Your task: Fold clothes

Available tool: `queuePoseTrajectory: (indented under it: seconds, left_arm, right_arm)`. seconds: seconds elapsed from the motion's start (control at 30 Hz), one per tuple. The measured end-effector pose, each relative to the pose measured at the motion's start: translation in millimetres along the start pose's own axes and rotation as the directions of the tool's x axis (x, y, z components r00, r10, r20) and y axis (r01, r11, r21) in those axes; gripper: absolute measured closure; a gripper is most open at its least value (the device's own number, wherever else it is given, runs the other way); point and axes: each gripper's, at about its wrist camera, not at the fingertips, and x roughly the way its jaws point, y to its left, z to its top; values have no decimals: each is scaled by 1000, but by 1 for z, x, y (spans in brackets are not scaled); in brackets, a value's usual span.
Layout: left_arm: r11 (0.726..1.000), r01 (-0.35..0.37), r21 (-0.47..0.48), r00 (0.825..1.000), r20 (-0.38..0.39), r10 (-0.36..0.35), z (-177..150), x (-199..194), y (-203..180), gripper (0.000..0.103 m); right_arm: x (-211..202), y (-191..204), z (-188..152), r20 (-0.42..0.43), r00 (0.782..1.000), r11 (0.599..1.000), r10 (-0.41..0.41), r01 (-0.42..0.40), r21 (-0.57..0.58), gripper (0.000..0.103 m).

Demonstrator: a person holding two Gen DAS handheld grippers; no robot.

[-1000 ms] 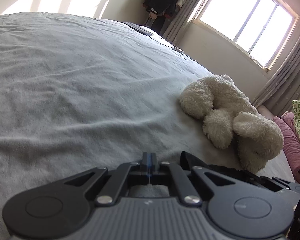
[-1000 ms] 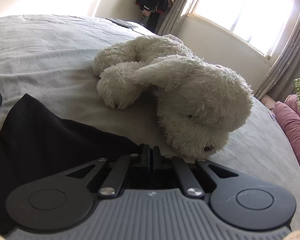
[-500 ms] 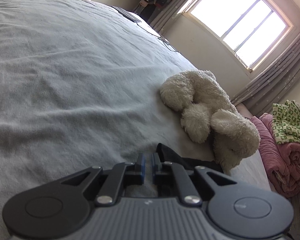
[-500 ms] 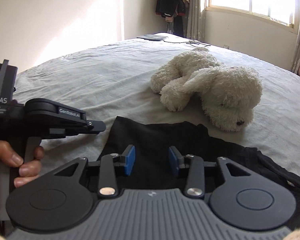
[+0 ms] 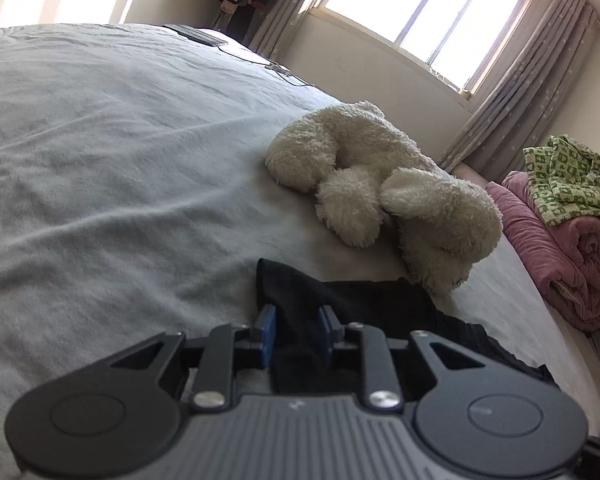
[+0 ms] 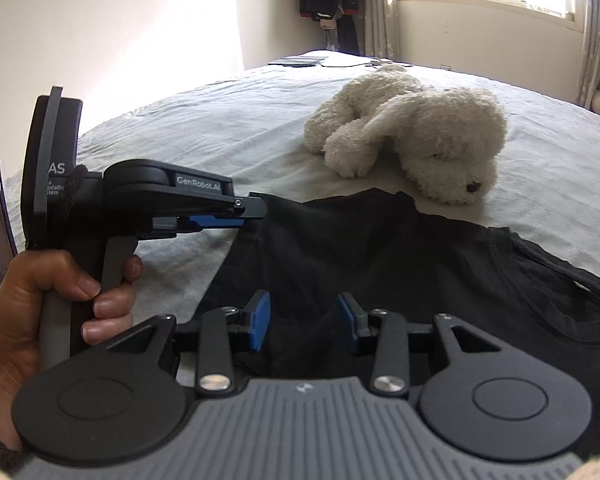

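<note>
Grey bed (image 5: 100,168): left gripper (image 5: 294,326) parted around black shirt (image 6: 380,256) corner (unclamped); right gripper (image 6: 304,322) wide apart.

Ahead of the right gripper (image 6: 304,326): matt black knit cloth with stitched seams — the shirt (image 6: 400,264); beyond it, shaggy cream plush on the toy dog (image 6: 412,136), atop a soft, faintly creased grey sheet (image 6: 228,120). On both tongs, matt black plastic arms, ribbed grey housing, bright metal pivot screws (image 6: 384,385) and blue rubbery pads (image 6: 258,326). Right of the left gripper (image 5: 296,334) — fuzzy pink blanket (image 5: 560,256).
</note>
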Motion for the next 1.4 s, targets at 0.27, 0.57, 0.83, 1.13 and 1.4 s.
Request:
queuePoseTrajectory:
  seconds: [0.27, 0.57, 0.83, 1.13, 1.4]
  left_arm:
    - [991, -67, 120, 997, 35, 63, -8, 2, -16, 70]
    - [956, -141, 257, 990, 62, 129, -17, 6, -37, 55]
    - [939, -212, 269, 977, 75, 199, -13, -4, -46, 46]
    - [914, -202, 352, 979, 81, 185, -16, -32, -84, 41]
    - [935, -123, 332, 992, 26, 121, -13, -48, -153, 22]
  right_arm:
    - [-75, -82, -26, 115, 967, 942, -227, 188, 279, 47]
    - [-71, -126, -57, 64, 936, 880, -345, 299, 368, 43]
    - [-87, -140, -57, 82, 940, 883, -331, 277, 380, 38]
    - [-143, -182, -59, 158, 927, 861, -342, 241, 448, 29]
    - [-159, -241, -90, 90, 904, 725, -417, 272, 632, 25]
